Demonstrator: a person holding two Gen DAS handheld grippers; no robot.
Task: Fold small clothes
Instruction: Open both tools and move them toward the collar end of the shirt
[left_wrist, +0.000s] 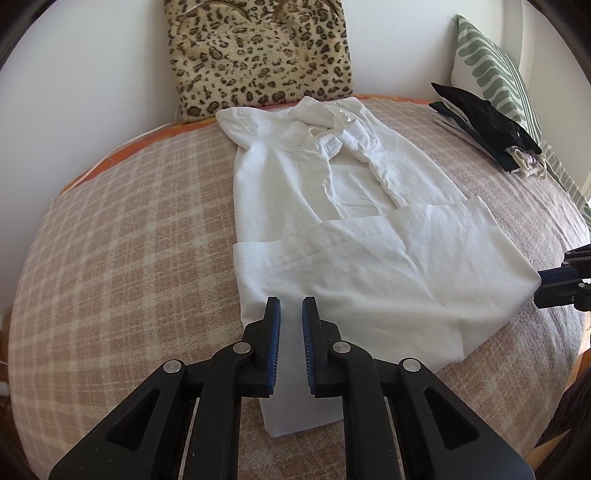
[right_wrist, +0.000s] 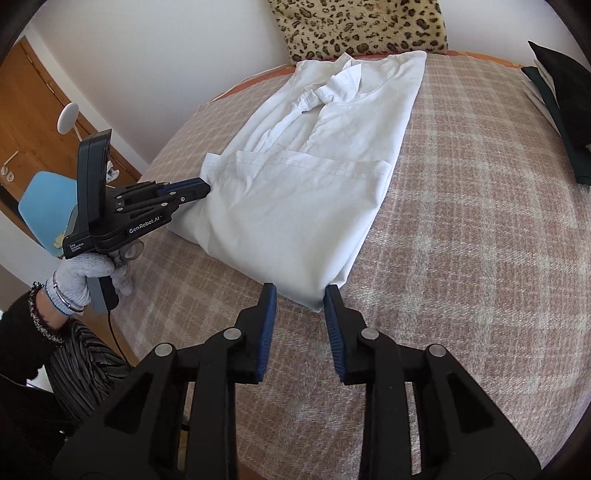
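A white collared shirt (left_wrist: 351, 229) lies on the plaid bed cover (left_wrist: 129, 229), collar toward the wall, sleeves folded in and its bottom part folded up over the body. My left gripper (left_wrist: 291, 306) has its jaws a little apart with the shirt's near left fold between them. In the right wrist view the left gripper (right_wrist: 207, 186) touches the shirt's (right_wrist: 303, 192) left fold. My right gripper (right_wrist: 300, 295) is open, its fingertips around the near corner of the fold. The right gripper's tip (left_wrist: 554, 284) shows at the shirt's right corner.
A leopard-print cushion (left_wrist: 258, 55) leans on the wall behind the shirt. A stack of dark and light folded clothes (left_wrist: 487, 125) and a green-striped pillow (left_wrist: 491, 74) sit at the right. A blue chair (right_wrist: 44, 203) and wooden door (right_wrist: 33, 110) stand left of the bed.
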